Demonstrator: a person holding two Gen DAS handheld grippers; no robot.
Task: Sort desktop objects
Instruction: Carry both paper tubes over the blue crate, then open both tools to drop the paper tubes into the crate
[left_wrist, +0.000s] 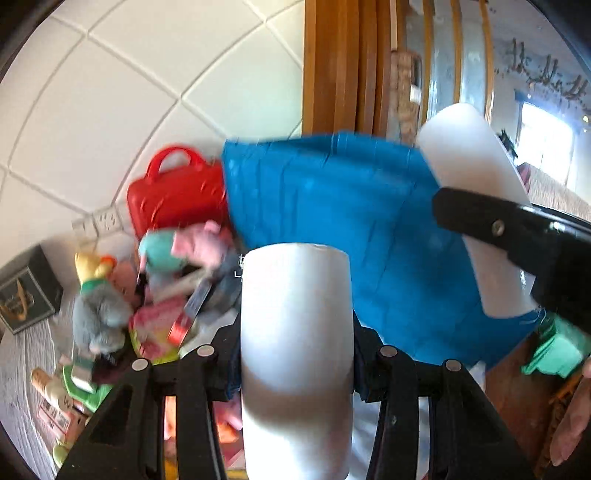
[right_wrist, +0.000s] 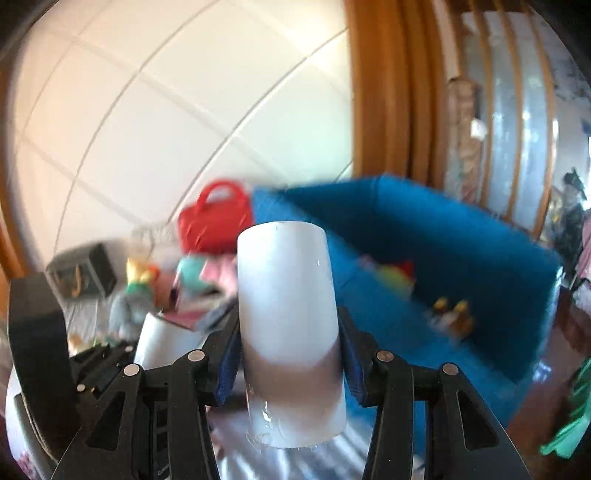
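The left claw (left_wrist: 295, 369) is clenched on a white tube (left_wrist: 295, 332), which stands nearly upright between the dark pads and fills the middle of the left wrist view. The right claw (right_wrist: 290, 365) is likewise clenched on a second white tube (right_wrist: 288, 325), gripped at its lower part, with the blue-lined pads (right_wrist: 229, 362) pressed against both sides. Both claws are pointed forward and somewhat downward, toward the white tiled wall (left_wrist: 129, 92).

In the left wrist view the right claw's black body is seen at the right edge, with its tube slanting up in front of a blue fabric bin (left_wrist: 332, 221). In the right wrist view part of the left rig and its tube are seen at the lower left, so the two claws are held close beside each other.

The blue fabric bin stands ahead and to the right, open at the top, and a few small blurred items lie inside it. To its left a red case with a handle (left_wrist: 177, 192) rests against the wall, touching the bin's side. In front of the case a heap of soft toys (left_wrist: 99, 306) and packets is spread over the desk (left_wrist: 22, 362), and a dark box (left_wrist: 26, 295) stands at the far left. A wooden door frame (left_wrist: 340, 66) rises behind the bin. Both views are blurred.
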